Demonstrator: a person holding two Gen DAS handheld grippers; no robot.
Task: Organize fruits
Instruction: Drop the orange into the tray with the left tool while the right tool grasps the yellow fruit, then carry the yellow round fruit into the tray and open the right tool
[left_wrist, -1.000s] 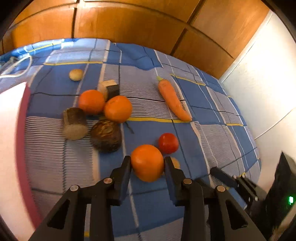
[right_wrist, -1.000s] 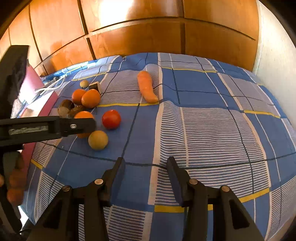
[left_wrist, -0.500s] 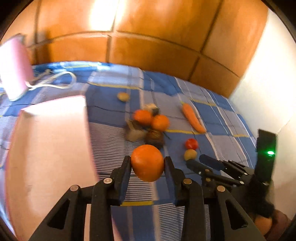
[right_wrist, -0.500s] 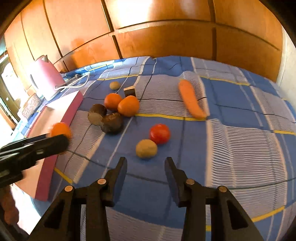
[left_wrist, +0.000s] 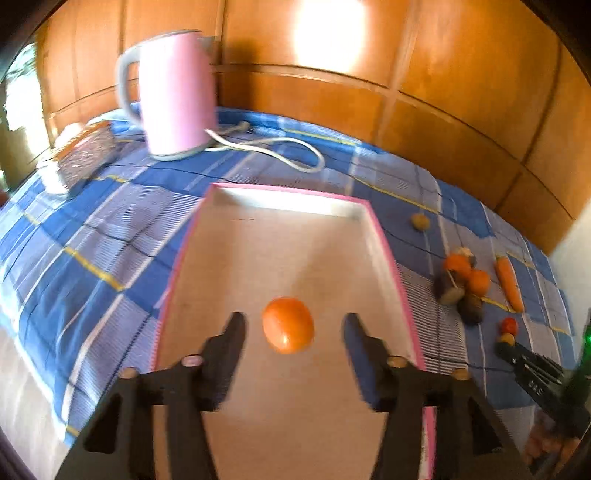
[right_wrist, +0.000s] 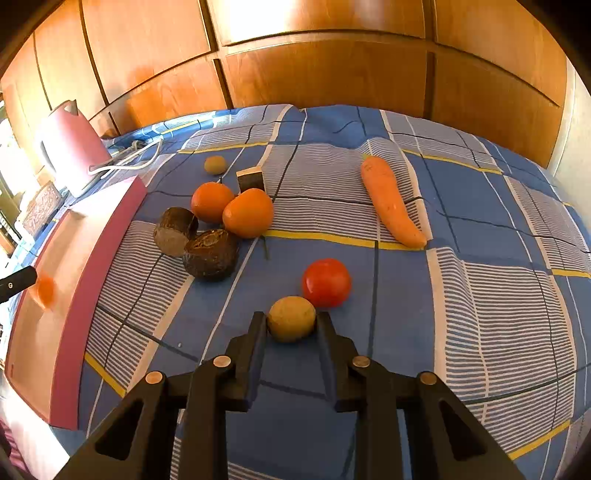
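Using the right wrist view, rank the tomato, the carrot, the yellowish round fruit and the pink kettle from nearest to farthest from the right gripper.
1. yellowish round fruit: between the fingers of the right gripper.
2. tomato: just beyond it, slightly right.
3. carrot: farther back, right.
4. pink kettle: far left, by the wooden wall.

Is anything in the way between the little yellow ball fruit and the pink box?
Partly. The right gripper has just closed on the yellow fruit. Two brown pieces and two oranges lie nearby, toward the pink box; lifting clears them.
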